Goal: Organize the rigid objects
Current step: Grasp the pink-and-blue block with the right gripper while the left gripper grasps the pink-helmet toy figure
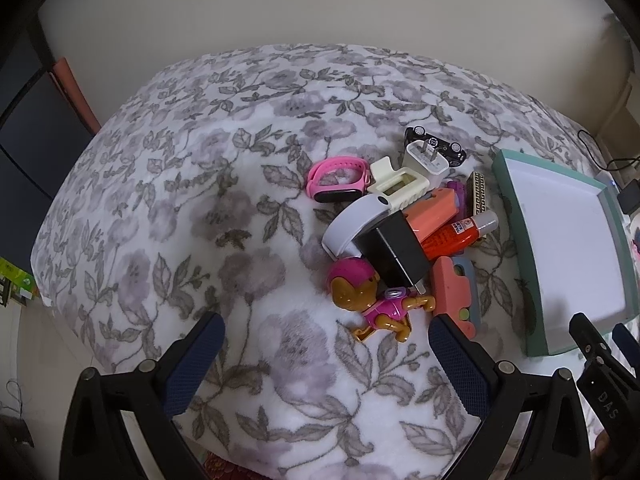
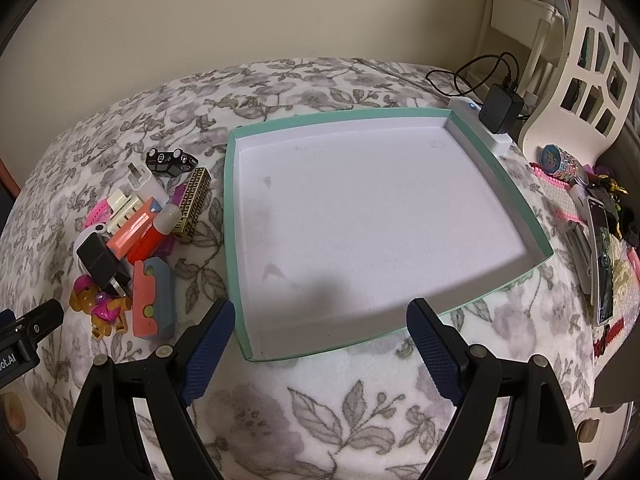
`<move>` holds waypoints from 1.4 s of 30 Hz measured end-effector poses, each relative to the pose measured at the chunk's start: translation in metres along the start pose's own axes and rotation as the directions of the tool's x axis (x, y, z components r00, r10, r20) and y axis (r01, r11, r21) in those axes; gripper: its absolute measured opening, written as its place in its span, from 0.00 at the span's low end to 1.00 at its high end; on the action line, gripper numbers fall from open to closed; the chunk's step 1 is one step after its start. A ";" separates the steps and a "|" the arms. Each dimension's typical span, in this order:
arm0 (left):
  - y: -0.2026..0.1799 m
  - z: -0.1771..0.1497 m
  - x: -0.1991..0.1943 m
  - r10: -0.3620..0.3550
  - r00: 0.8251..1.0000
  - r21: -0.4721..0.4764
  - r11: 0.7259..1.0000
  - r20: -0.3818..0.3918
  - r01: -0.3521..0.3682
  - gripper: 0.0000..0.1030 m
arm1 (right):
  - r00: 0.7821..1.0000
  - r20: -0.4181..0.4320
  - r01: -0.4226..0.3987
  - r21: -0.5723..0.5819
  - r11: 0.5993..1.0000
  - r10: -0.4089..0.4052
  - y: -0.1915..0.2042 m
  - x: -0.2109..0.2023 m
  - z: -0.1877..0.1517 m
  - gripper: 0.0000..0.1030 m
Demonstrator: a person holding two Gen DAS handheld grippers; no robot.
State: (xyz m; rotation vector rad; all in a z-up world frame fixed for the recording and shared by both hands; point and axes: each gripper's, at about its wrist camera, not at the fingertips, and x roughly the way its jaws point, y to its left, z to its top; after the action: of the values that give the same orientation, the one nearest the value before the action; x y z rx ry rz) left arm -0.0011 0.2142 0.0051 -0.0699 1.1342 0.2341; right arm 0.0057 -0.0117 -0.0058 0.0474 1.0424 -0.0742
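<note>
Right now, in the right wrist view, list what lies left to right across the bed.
Toy dog figure → black charger → patterned gold block → teal-rimmed tray → black adapter.

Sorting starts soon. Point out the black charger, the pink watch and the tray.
black charger (image 1: pixel 394 250), left wrist view, top face.
pink watch (image 1: pixel 338 178), left wrist view, strap loop.
tray (image 2: pixel 229 216), right wrist view, left green wall.

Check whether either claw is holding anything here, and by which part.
Nothing is held. The left claw is open above the blanket, short of the toy pile. The right claw is open over the near edge of the empty tray.
</note>
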 end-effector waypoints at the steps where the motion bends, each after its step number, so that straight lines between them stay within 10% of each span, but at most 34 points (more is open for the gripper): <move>1: 0.004 0.001 0.000 0.001 1.000 -0.018 1.000 -0.002 -0.001 1.00 | 1.000 0.009 -0.012 -0.006 1.000 0.012 0.001 -0.002 0.000 0.86; 23: 0.046 0.020 0.060 -0.085 0.986 -0.234 0.971 -0.141 0.051 1.00 | 0.983 -0.098 -0.178 -0.247 0.953 0.158 0.119 0.041 0.008 0.73; 42: 0.022 0.026 0.077 -0.099 0.977 -0.160 0.985 -0.189 0.069 0.90 | 0.971 -0.165 -0.210 -0.254 0.944 0.171 0.121 0.056 0.002 0.61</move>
State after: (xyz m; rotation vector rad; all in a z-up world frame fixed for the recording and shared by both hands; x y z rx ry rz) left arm 0.0481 0.2512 -0.0518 -0.2818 1.3059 0.2423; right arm 0.0459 0.1069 -0.0532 -0.0952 1.1762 0.2516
